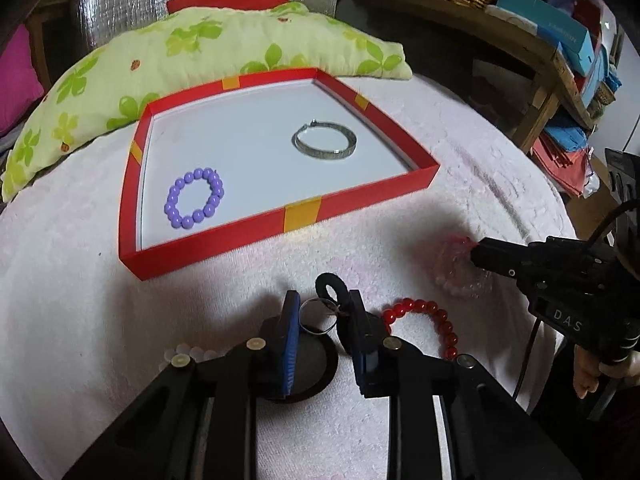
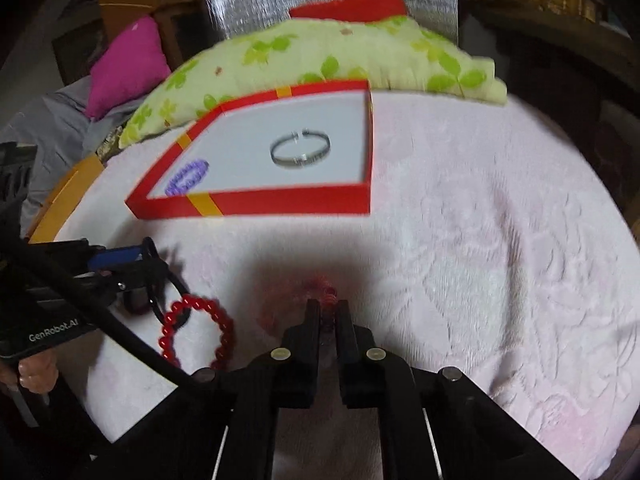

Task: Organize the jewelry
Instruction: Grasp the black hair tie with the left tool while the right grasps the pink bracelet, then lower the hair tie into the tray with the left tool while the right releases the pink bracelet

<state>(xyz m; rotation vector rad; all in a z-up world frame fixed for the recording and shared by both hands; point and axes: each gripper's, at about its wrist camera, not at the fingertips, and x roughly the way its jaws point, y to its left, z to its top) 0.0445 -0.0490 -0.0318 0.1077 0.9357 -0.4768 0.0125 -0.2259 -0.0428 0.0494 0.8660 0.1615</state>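
Observation:
A red tray on the pink cloth holds a purple bead bracelet and a silver bangle. My left gripper is open around a black keychain piece with a metal ring. A red bead bracelet lies just right of it. White beads peek out at its left finger. My right gripper is closed on a pink clear-bead bracelet, blurred.
A green floral pillow lies behind the tray, with a magenta cushion to the left. Shelves with boxes stand at the right. The pink cloth spreads to the right of the tray.

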